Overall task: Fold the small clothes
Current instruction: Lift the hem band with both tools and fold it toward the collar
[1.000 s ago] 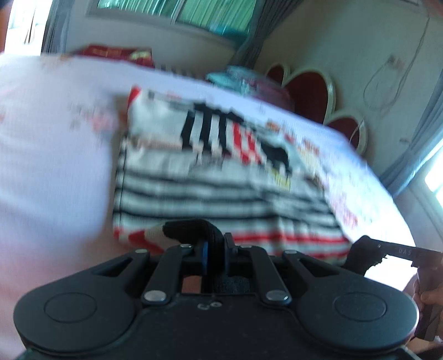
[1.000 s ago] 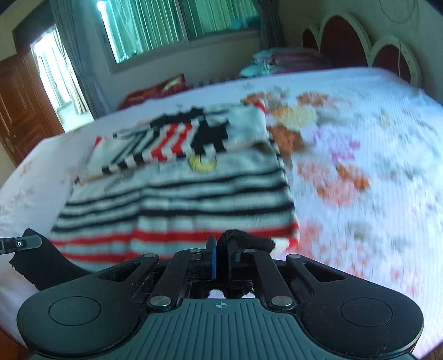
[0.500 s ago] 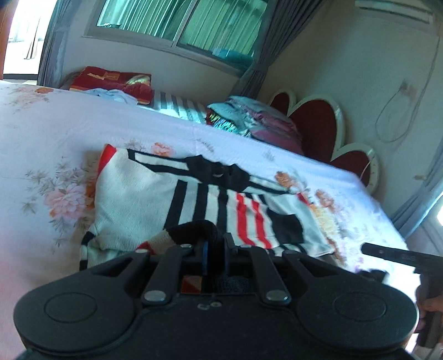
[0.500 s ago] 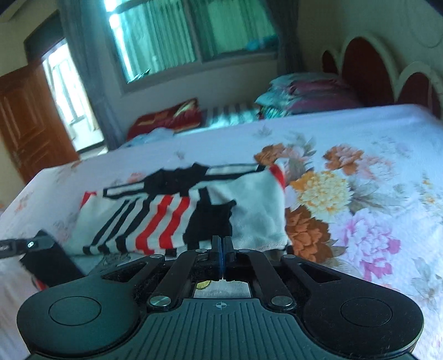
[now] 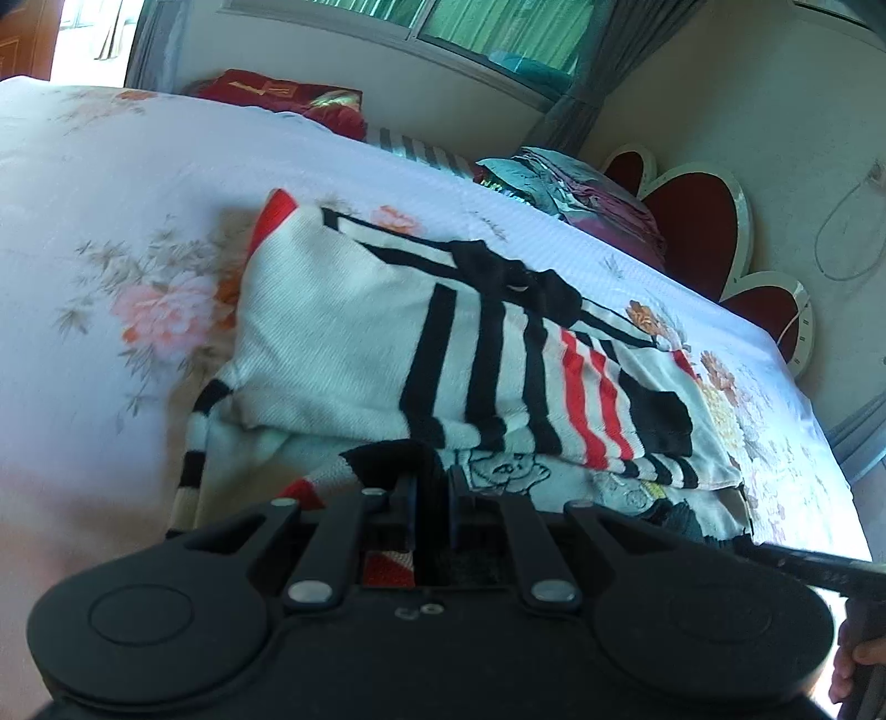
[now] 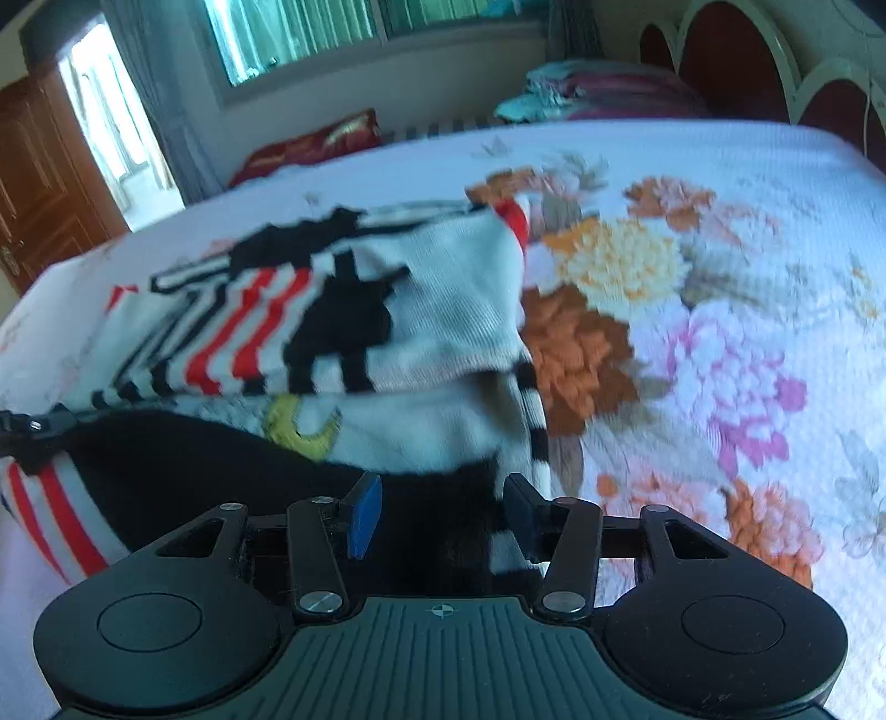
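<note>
The striped sweater lies partly folded on the floral bedspread, its sleeved upper half nearer the headboard and its hem doubled over toward that half. The left gripper has its jaws pressed together on the hem's black-and-red edge. The right gripper hovers at the sweater's other hem corner with its jaws spread, the black band lying loose between them. Beyond the sweater from the grippers, a pile of folded bedding sits beside the headboard under the window. Half a second earlier the right jaws were pinched shut.
</note>
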Action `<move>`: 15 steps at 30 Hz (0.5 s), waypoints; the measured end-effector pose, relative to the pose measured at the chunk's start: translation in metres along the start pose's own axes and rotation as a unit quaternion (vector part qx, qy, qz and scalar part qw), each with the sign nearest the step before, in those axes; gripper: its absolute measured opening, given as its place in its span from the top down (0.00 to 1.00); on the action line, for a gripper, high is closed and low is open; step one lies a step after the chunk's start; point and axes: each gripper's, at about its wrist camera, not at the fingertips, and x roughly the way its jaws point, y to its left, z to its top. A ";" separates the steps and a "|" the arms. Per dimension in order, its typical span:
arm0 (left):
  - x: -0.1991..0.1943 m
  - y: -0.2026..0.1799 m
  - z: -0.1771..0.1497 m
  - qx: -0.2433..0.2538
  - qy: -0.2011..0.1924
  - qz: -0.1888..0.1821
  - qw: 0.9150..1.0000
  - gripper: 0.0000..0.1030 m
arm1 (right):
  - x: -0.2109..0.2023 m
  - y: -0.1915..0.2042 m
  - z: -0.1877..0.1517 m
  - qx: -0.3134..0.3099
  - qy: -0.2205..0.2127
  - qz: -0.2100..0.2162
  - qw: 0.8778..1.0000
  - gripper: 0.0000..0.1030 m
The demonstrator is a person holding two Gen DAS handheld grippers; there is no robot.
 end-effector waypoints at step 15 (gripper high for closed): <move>-0.013 -0.015 0.036 -0.015 -0.057 -0.024 0.998 0.91 | -0.015 0.014 0.039 -0.022 -0.092 0.011 0.995 0.93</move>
